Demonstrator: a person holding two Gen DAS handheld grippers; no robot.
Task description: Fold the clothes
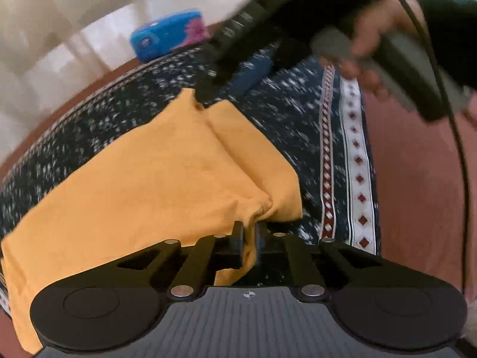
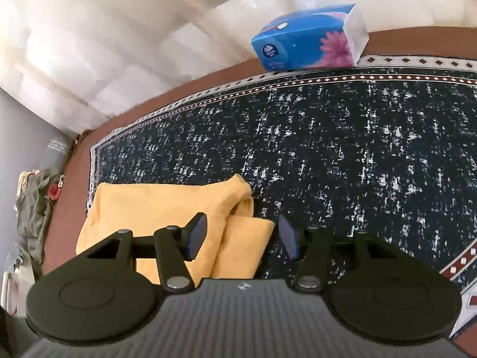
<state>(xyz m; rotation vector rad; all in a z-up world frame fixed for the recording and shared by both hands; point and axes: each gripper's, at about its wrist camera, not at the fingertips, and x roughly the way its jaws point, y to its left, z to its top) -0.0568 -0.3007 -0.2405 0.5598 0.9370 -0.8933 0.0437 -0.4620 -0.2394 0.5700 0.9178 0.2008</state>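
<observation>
- The yellow garment (image 1: pixel 143 179) lies partly folded on a dark speckled cloth (image 1: pixel 283 125) with a diamond-pattern border, spread over a brown surface (image 1: pixel 417 194).
- Left gripper (image 1: pixel 249 238) is clamped tight on a bunched fold at the garment's near edge, yellow fabric squeezed between the pads.
- Right gripper (image 2: pixel 242 235) sits about half open, nothing pinched. Its left pad is over the yellow fabric, its right pad over the dark cloth just beside the garment's corner.
- In the left view the right one's pretty blurry, with a hand (image 1: pixel 378 29) on its handle.
- Blue tissue pack (image 2: pixel 310 37) sits at the far edge of the cloth.
</observation>
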